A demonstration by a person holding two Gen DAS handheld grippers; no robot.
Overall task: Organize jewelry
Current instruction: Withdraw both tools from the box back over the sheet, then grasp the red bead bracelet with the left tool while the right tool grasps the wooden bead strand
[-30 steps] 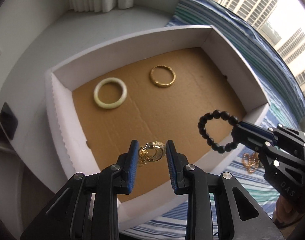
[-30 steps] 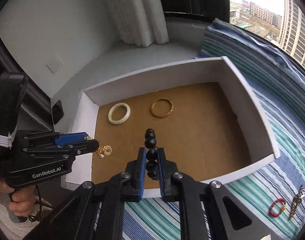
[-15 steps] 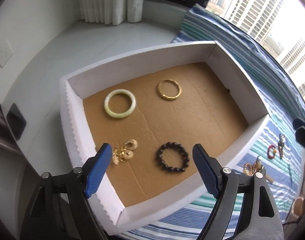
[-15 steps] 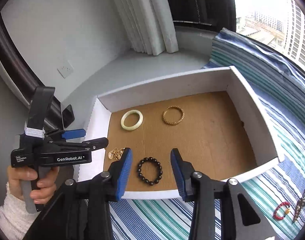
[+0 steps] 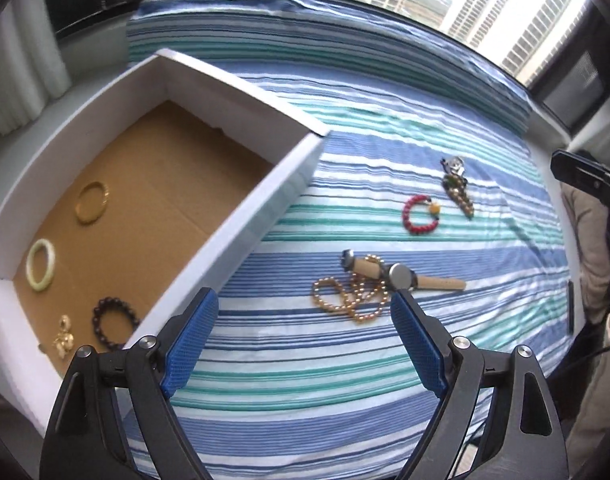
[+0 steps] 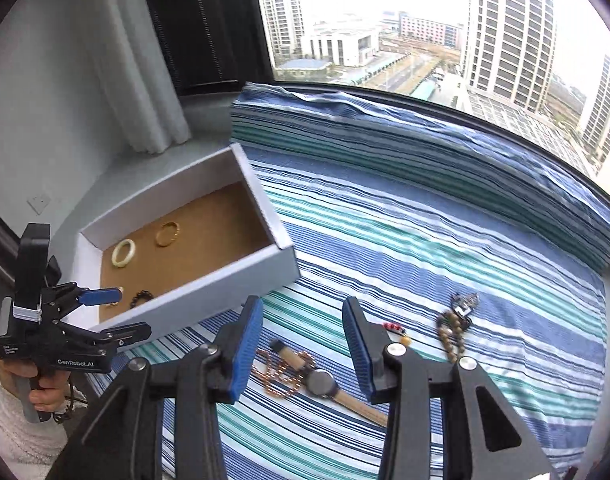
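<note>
A white box with a brown floor holds a gold bangle, a pale jade bangle, a dark bead bracelet and gold earrings. On the striped cloth lie a gold bead necklace, a watch, a red bead bracelet and an olive bead piece. My left gripper is open and empty above the cloth, near the necklace. My right gripper is open and empty above the watch and necklace. The box lies to its left.
The striped cloth covers a wide window ledge. A curtain hangs at the back left beside a grey sill. The left gripper also shows in the right wrist view, held by a hand near the box's front corner.
Both grippers have swung right, away from the box toward the jewelry on the cloth. Earlier they let go of the earrings and dark bracelet, which now lie in the box.
</note>
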